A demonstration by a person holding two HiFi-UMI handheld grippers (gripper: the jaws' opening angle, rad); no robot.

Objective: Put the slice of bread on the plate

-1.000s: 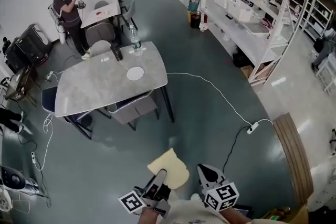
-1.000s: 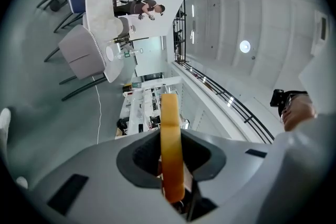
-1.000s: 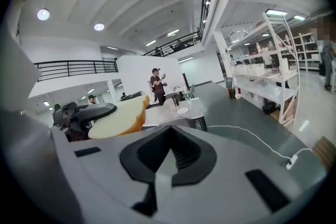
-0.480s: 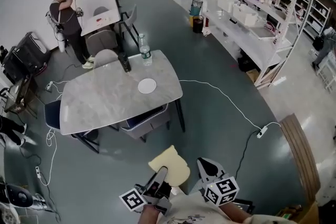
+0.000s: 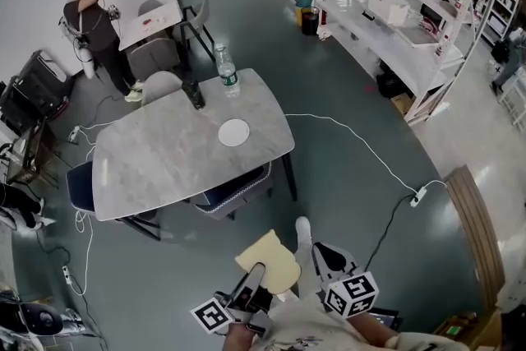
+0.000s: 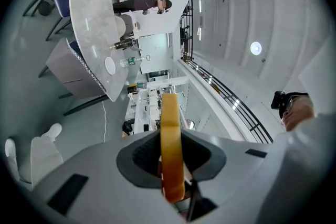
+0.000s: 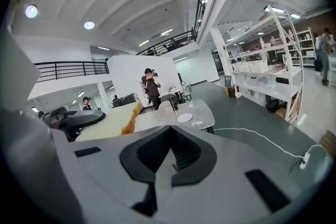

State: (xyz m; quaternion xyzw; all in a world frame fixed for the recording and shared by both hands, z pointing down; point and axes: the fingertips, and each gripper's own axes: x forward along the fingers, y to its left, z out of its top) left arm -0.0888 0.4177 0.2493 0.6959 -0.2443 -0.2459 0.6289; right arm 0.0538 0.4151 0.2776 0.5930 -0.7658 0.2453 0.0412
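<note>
The pale slice of bread [image 5: 269, 261] is held up over the floor with my left gripper [image 5: 256, 274] shut on its near edge. In the left gripper view the bread [image 6: 170, 149] stands edge-on between the pads. My right gripper [image 5: 323, 257] is beside it on the right, shut and holding nothing; its closed jaws [image 7: 170, 153] show in the right gripper view, with the bread [image 7: 112, 121] to their left. The small white plate [image 5: 234, 131] lies on the grey marble table [image 5: 156, 164] some way ahead, seen also as the plate [image 6: 109, 65] and the plate [image 7: 184, 118].
A water bottle [image 5: 226, 74] and a dark object [image 5: 195, 94] stand at the table's far edge, chairs around it. A white cable [image 5: 362, 145] crosses the floor to a power strip [image 5: 419, 196]. A person [image 5: 89, 16] stands far left; shelves [image 5: 411, 4] line the right.
The table and plate have come nearer and sit lower in the head view as both grippers are carried towards them. A shoe now shows beside the bread. The grip is unchanged.
</note>
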